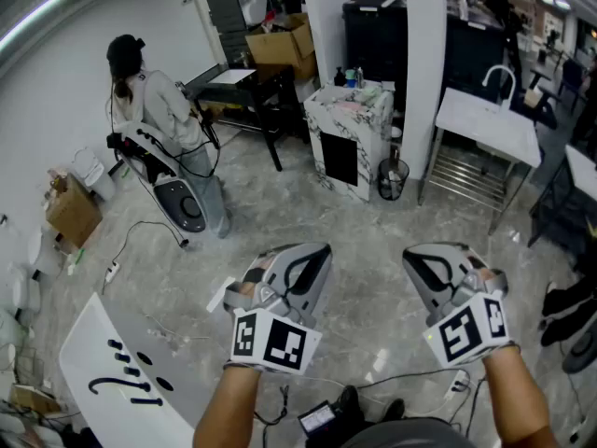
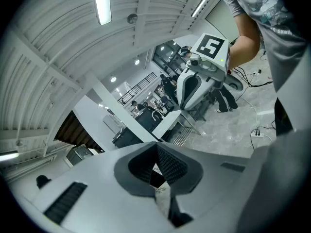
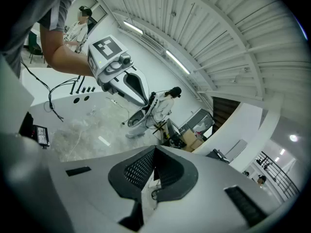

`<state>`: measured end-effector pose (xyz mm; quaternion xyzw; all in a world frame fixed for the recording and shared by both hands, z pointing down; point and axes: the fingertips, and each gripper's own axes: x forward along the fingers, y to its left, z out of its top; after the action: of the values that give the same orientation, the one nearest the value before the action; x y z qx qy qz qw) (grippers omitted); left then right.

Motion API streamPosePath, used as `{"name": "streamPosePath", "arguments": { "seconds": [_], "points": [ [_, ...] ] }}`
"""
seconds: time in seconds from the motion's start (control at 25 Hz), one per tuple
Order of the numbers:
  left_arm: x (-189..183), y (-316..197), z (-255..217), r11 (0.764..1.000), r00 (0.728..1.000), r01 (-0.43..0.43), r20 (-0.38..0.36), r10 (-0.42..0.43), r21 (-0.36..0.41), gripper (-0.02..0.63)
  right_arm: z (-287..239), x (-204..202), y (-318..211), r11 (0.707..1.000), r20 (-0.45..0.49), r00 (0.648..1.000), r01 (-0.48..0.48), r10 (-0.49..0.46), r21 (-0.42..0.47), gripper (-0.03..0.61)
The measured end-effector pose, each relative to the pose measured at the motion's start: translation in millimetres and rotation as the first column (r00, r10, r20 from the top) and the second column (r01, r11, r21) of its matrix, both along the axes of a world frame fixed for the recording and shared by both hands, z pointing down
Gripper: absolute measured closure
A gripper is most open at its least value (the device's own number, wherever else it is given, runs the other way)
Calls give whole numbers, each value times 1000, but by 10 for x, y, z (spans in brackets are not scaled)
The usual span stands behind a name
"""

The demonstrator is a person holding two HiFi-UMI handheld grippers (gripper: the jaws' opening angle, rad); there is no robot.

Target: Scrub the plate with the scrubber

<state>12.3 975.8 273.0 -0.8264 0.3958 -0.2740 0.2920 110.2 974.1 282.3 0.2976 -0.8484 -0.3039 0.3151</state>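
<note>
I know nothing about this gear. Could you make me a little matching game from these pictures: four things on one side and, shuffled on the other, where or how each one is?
Things:
1. left gripper
2. marble-patterned cabinet
3. faucet
4. seated person

Descriptions:
A. on the white table, upper right
B. jaws together, nothing between them
C. upper left, beside a dark desk
D. middle of the room, next to the white pillar

Pairs: 1-B, 2-D, 3-A, 4-C
</note>
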Motion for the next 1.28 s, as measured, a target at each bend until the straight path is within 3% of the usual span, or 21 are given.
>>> {"name": "streamPosePath", "arguments": {
  "seconds": [1.28],
  "points": [
    [-208,-457,241,999,999,-36,-17,35,-40,612,176,-142,-417,997,33,997,-65,66,-49,547]
  ]
}}
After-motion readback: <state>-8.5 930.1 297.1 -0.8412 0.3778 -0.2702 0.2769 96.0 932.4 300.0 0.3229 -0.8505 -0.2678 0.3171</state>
